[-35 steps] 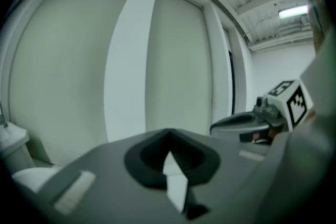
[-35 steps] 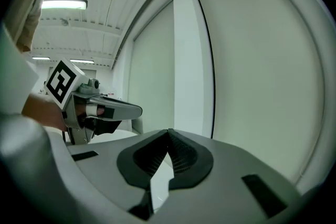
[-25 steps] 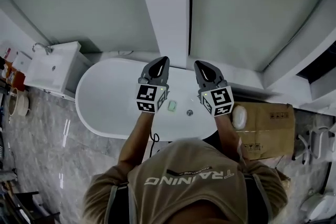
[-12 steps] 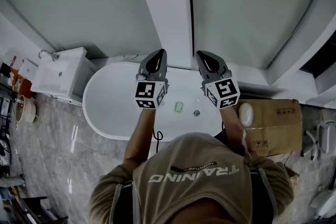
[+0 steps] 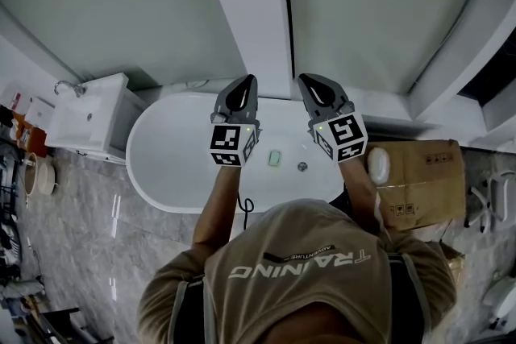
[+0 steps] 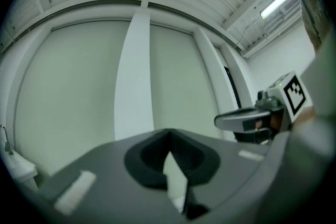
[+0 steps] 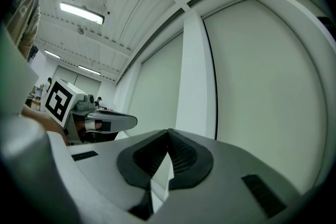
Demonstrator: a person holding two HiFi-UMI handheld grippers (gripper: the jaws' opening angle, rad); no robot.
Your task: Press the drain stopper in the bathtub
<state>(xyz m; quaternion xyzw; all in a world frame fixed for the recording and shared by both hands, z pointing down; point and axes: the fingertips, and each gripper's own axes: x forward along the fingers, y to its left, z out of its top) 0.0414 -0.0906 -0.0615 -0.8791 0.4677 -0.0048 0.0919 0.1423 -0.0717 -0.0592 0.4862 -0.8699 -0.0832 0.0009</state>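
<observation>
Fingers [image 6: 100, 170] first: on the left gripper [image 6: 168, 134] they're clenched tip to tip with nothing between them. Same on the right gripper [image 7: 168, 131], shut and empty. Both point at the plain wall [image 5: 161, 4], held side by side above the bathtub [image 5: 173, 165].

The drain stopper [image 5: 302, 167] is the little round disc on the tub floor, toward the right end and closest to the right gripper. There's a small green thing [image 5: 275, 159] lying just beside it, and a cardboard box [image 5: 419, 181] on the floor past that end of the tub.

Handling-wise, I'd guess it's a stiff, sprung metal cap, so there's nothing to grab (closed tips are what you want here). Come straight down with the right gripper and push dead centre. An off-centre poke would probably skid off the smooth top onto the glossy tub, which looks slippery. It's too small in the head view to tell whether it's sitting popped up or already down, so I'd press firm and steady rather than jab.
</observation>
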